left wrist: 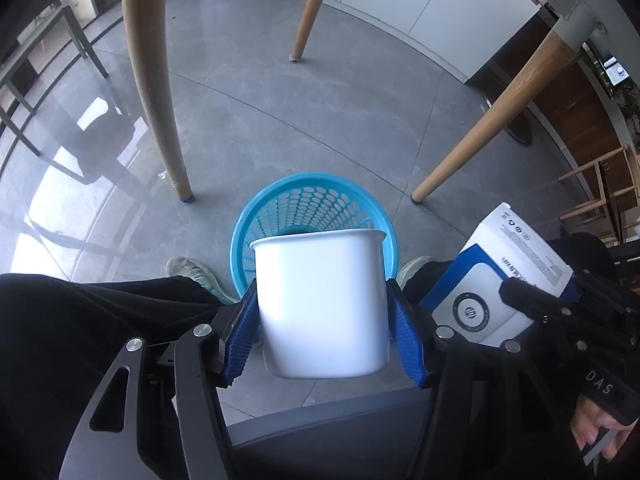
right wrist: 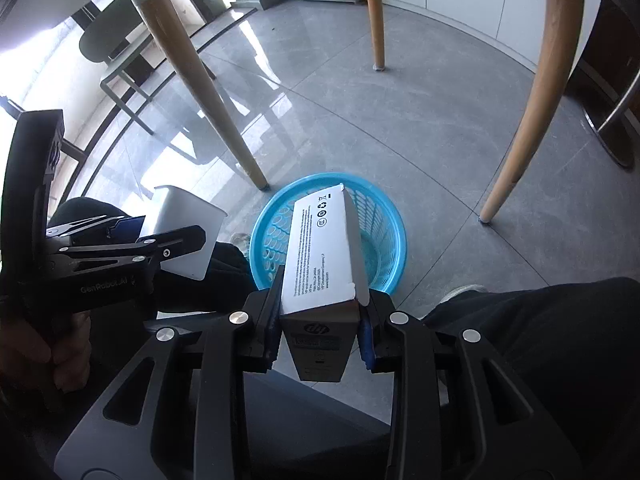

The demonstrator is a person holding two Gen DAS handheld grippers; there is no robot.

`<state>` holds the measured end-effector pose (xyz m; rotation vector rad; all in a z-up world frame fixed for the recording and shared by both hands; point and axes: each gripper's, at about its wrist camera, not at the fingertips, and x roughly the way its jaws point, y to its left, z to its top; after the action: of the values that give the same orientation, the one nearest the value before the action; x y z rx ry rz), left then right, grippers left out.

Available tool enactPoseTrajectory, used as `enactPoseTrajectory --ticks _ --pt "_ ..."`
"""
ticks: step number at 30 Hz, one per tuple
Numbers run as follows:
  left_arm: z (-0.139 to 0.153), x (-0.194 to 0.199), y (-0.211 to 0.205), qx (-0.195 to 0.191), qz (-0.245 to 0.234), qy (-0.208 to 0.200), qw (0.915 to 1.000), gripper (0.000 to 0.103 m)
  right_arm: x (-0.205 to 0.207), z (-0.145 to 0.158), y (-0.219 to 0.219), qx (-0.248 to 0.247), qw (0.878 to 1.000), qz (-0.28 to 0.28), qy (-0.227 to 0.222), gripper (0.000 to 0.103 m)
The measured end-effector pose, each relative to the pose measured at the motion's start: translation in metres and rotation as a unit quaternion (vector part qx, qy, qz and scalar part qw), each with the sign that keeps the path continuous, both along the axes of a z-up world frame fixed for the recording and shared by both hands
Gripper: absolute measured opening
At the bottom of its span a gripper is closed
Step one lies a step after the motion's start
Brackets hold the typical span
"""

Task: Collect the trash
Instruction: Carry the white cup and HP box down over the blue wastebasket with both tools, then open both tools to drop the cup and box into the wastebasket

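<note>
Above the grey tiled floor (left wrist: pixel 320 92), the left gripper (left wrist: pixel 324 330) is spread wide around a white cup (left wrist: pixel 322 304), its blue ribbed pads (left wrist: pixel 244 336) pressed against the cup's two sides, so it grasps the cup firmly. The cup's mouth points away from the camera and slightly up, and its axis runs along the fingers. It hangs over the near rim of a blue perforated wastebasket (left wrist: pixel 312 204) that stands on the floor between the person's two shoes (left wrist: pixel 200 276).

To the right, the right gripper (right wrist: pixel 320 330) is closed to a narrow gap on a white and blue printed box (right wrist: pixel 320 252), clamping its near end between the pads. The box's long axis runs forward along the fingers, its far end raised and reaching out over the open mouth of the wastebasket (right wrist: pixel 384 216). Small print covers the upward face, and a dark end panel faces the camera.

Wooden table legs (left wrist: pixel 154 80) stand on the floor to the left, right and far side of the basket.
</note>
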<state>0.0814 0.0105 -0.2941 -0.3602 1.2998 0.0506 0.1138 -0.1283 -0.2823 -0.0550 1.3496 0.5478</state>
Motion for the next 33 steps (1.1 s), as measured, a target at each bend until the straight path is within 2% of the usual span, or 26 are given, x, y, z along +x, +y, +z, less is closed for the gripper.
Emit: enactPoseTrajectory --ticks 6,13,19,26,28,29,30,33 --pt "-0.035 0.027 0.006 -0.016 0.012 0.03 0.9993 0.06 0.023 -0.045 0.019 -0.009 0.999 -0.006 0.044 0.029" --pt "-0.075 0.058 0.014 0.007 0.019 0.068 0.9974 0.06 0.05 -0.107 0.019 0.001 0.992 -0.044 0.116 0.029" --pt "-0.105 0.073 0.022 -0.01 0.029 0.098 0.9947 0.06 0.065 -0.152 0.021 -0.02 0.989 -0.056 0.137 0.029" --pt "-0.125 0.076 0.023 -0.028 0.029 0.121 0.9919 0.06 0.068 -0.169 0.018 -0.016 0.984 -0.074 0.161 0.03" --pt "-0.129 0.079 0.026 -0.035 0.033 0.126 0.9909 0.064 0.07 -0.169 0.018 -0.014 0.985 -0.074 0.156 0.031" --pt "-0.13 0.08 0.028 -0.035 0.035 0.126 0.9909 0.07 0.071 -0.166 0.017 -0.012 0.986 -0.072 0.152 0.035" --pt "-0.128 0.08 0.029 -0.032 0.039 0.122 0.9912 0.072 0.071 -0.165 0.018 -0.009 0.986 -0.07 0.151 0.045" --pt "-0.122 0.079 0.035 -0.023 0.055 0.113 0.9918 0.072 0.07 -0.166 0.017 -0.02 0.986 -0.064 0.151 0.047"
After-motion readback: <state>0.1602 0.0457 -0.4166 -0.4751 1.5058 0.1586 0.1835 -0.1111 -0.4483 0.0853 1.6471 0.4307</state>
